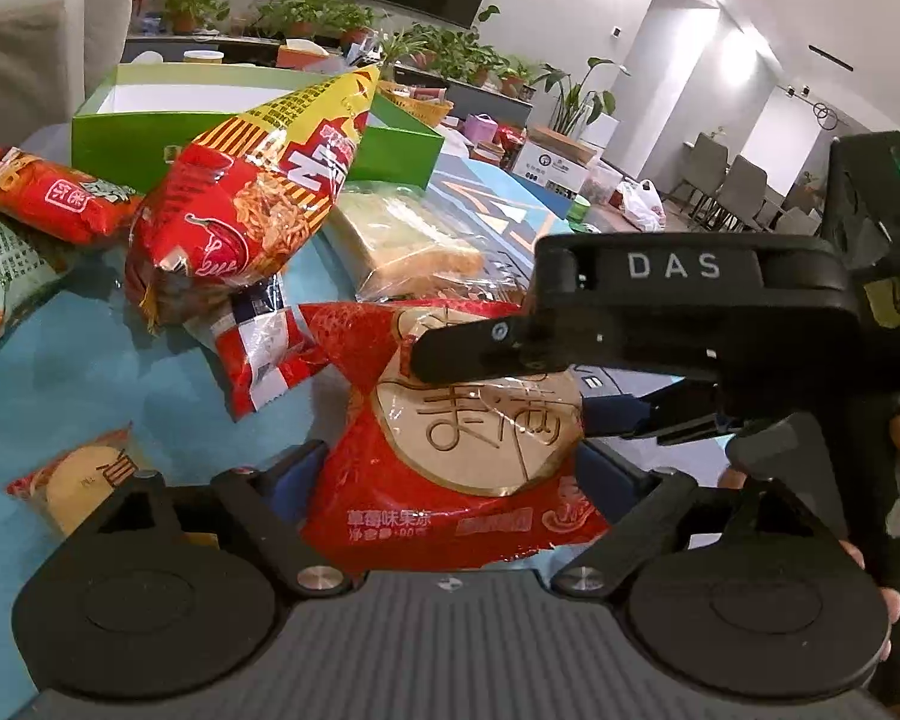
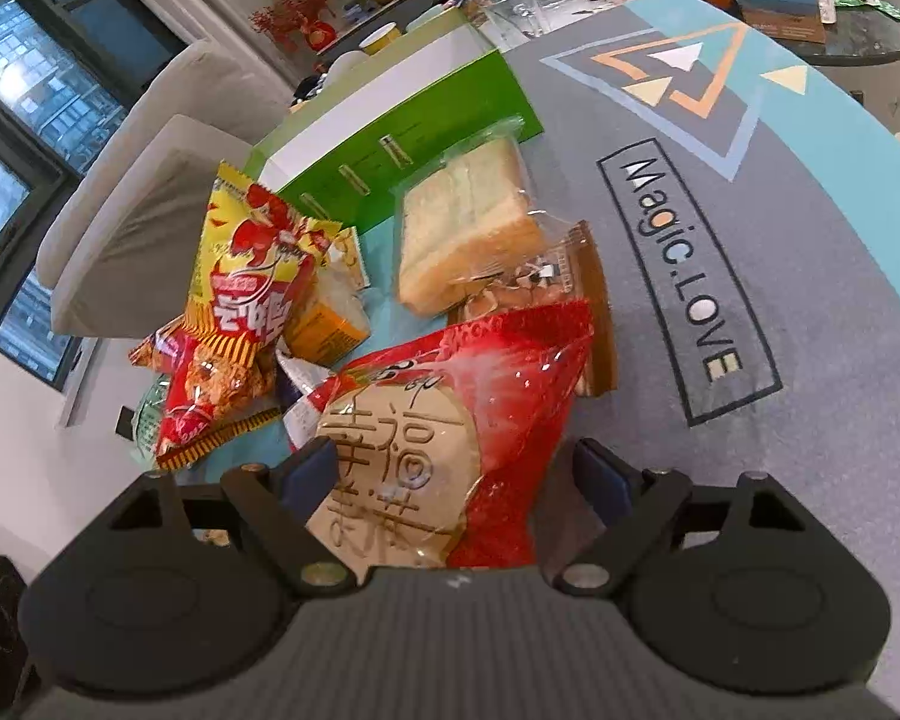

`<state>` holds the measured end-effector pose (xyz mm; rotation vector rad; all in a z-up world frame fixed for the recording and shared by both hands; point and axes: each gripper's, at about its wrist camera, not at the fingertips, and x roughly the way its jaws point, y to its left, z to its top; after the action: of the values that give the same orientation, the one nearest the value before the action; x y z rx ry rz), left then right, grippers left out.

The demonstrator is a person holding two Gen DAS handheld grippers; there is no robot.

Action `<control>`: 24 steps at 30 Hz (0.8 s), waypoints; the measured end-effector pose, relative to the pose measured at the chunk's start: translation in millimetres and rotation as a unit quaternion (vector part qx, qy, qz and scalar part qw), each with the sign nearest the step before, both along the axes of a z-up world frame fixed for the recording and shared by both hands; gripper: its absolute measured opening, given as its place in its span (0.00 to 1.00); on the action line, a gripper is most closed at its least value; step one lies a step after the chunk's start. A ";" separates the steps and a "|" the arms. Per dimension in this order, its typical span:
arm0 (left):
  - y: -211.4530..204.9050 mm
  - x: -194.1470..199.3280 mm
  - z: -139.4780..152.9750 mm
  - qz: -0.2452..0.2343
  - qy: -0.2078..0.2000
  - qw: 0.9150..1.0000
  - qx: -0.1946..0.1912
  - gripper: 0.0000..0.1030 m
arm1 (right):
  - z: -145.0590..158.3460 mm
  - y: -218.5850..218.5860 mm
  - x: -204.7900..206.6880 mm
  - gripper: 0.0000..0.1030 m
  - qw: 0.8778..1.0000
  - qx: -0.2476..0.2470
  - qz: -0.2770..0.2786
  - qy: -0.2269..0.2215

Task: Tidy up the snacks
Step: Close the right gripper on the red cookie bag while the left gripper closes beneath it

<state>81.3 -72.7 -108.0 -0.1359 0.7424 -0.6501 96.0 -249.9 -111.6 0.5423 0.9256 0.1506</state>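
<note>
A red jelly packet [image 1: 450,450] with a round beige label lies between the fingers of both grippers. My left gripper [image 1: 444,468] is closed against its lower part. My right gripper [image 2: 456,474] straddles the same packet [image 2: 450,420] from the other side; its black body [image 1: 690,312] reaches in over the packet in the left wrist view. A red and yellow noodle snack bag [image 1: 252,198] leans on the pile behind. Bagged sliced bread [image 1: 402,240] lies near the open green box [image 1: 150,132].
More packets lie at the left: a red one [image 1: 48,192], a green one [image 1: 0,276] and a small jelly packet [image 1: 84,480]. The table mat [image 2: 720,210] reads "Magic.LOVE". Cups, boxes and plants stand at the far edge. Grey chairs [image 2: 138,210] stand beyond the box.
</note>
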 end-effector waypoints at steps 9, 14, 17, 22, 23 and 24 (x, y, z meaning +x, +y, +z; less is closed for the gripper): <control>-5.1 -6.2 3.0 -0.002 -0.033 0.999 0.019 0.49 | 2.2 6.3 -5.0 0.71 1.000 -0.005 0.011 -0.021; -3.2 -7.9 6.5 -0.003 -0.035 0.999 0.018 0.40 | 7.9 11.7 -9.9 0.63 0.999 -0.023 0.018 -0.035; -1.5 -9.5 8.9 -0.004 -0.041 0.999 0.016 0.36 | 10.1 11.5 -13.6 0.60 0.999 -0.022 0.017 -0.041; -0.8 -13.9 12.4 -0.008 -0.055 0.998 0.015 0.27 | 14.7 12.6 -16.7 0.58 0.998 -0.026 0.016 -0.047; -1.7 -13.1 12.5 -0.010 -0.055 0.998 0.013 0.26 | 15.4 12.6 -17.4 0.58 0.998 -0.026 0.015 -0.048; -3.4 -12.2 13.1 -0.012 -0.055 0.998 0.013 0.25 | 16.0 12.8 -18.0 0.58 0.998 -0.026 0.015 -0.048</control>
<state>69.1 -76.1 -94.9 -0.0673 0.6466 -0.6646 78.0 -237.1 -95.6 0.4703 0.8413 0.1773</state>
